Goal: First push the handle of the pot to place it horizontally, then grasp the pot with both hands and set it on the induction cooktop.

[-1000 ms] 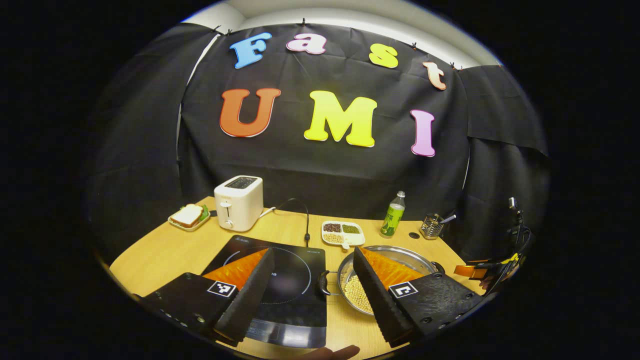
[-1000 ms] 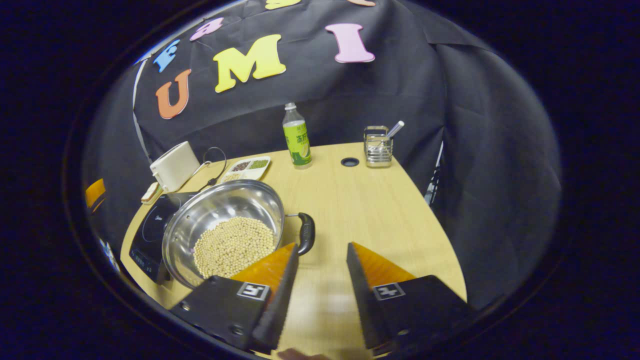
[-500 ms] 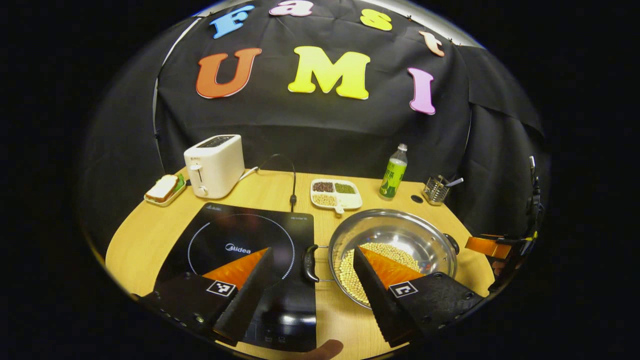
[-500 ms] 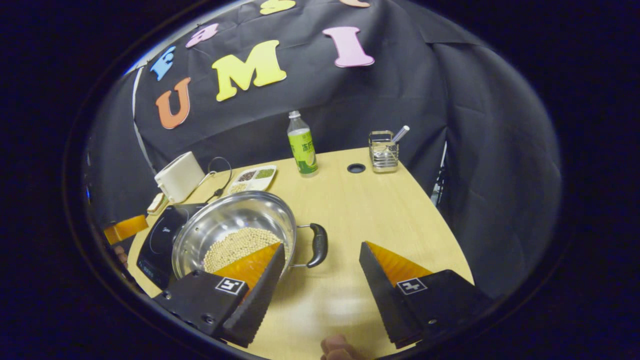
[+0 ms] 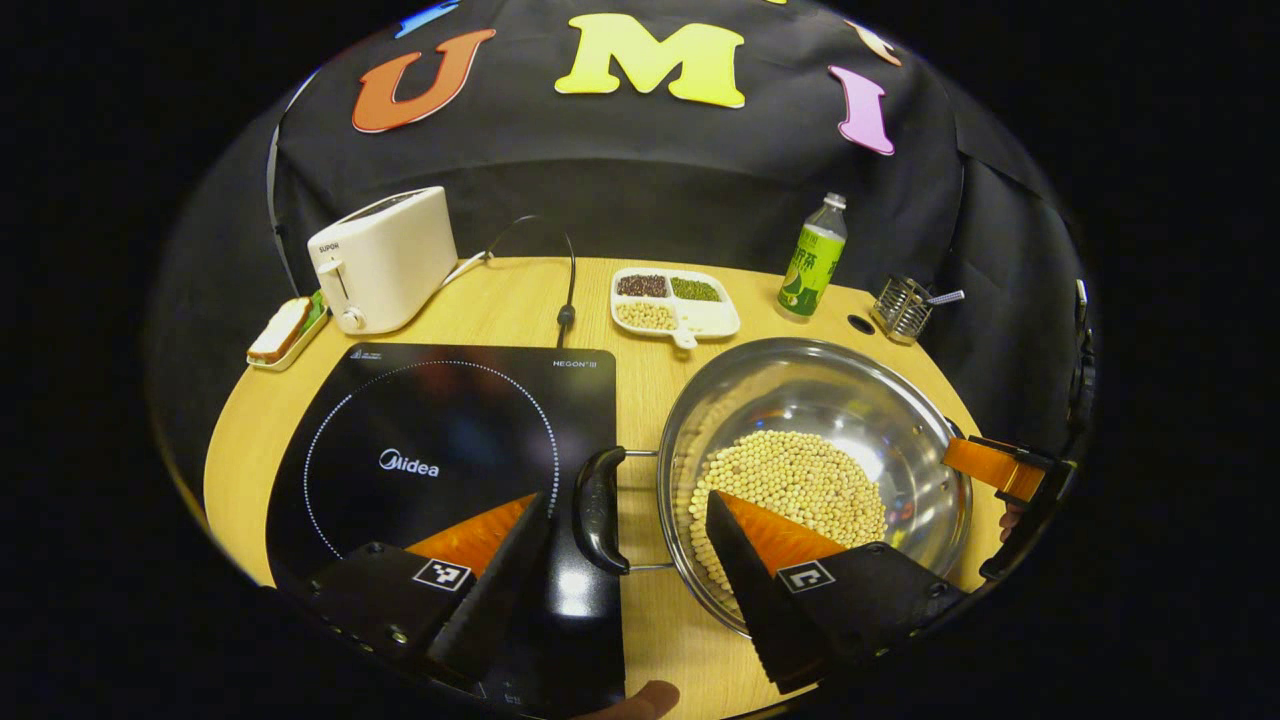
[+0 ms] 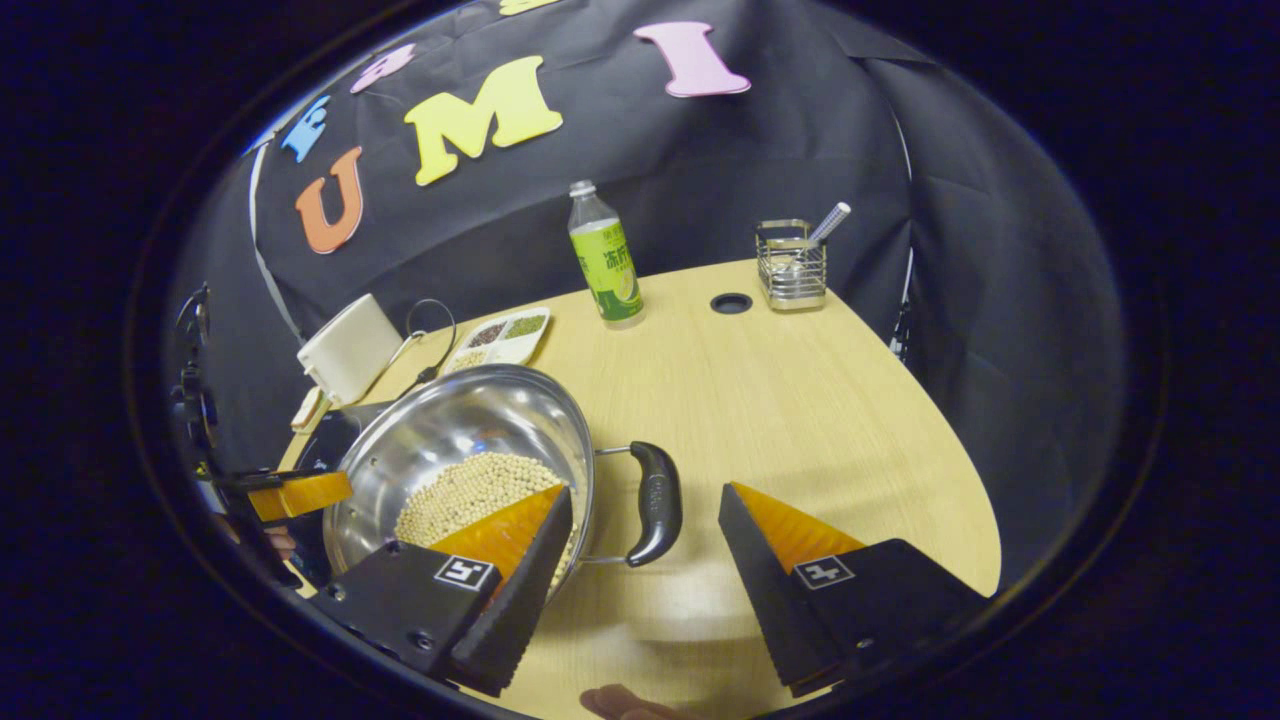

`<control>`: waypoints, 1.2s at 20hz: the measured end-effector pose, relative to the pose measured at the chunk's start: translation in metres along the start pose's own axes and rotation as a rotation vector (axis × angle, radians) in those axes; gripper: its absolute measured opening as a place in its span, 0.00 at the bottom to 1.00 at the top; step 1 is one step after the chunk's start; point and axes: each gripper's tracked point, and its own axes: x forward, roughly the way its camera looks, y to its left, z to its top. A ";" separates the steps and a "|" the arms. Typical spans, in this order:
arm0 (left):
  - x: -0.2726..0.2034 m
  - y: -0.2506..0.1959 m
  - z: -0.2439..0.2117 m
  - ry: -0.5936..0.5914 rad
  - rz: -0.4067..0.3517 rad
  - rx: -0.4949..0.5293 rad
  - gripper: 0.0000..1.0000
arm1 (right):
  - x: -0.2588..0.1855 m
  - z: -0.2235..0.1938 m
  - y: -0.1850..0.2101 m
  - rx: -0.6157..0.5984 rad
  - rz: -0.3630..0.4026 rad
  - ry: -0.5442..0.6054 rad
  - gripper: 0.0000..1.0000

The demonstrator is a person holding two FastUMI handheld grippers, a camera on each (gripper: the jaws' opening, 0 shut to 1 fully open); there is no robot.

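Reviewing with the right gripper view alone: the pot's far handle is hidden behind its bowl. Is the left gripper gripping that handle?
Observer: No. In the left gripper view the left gripper has its jaws open, with the black far handle in the gap between them.
Operator: Where is the induction cooktop relative to that handle?
Observer: The induction cooktop lies right beside the pot; the handle overlaps its right edge, while the pot rests on the table.

Each wedge-shaped, saw-toothed two-finger gripper (image 5: 628, 505) (image 6: 645, 500) carries black screwed mounts bearing square black-and-white markers at six o'clock.
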 end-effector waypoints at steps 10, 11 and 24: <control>0.007 0.006 0.000 0.015 0.045 -0.004 0.86 | 0.019 -0.003 0.016 -0.046 0.030 0.050 0.83; 0.008 0.009 0.000 0.016 0.052 -0.002 0.84 | 0.020 -0.004 0.016 -0.041 0.030 0.056 0.81; 0.009 0.007 -0.001 -0.039 0.055 -0.007 0.59 | 0.024 -0.011 0.010 -0.039 -0.027 0.075 0.67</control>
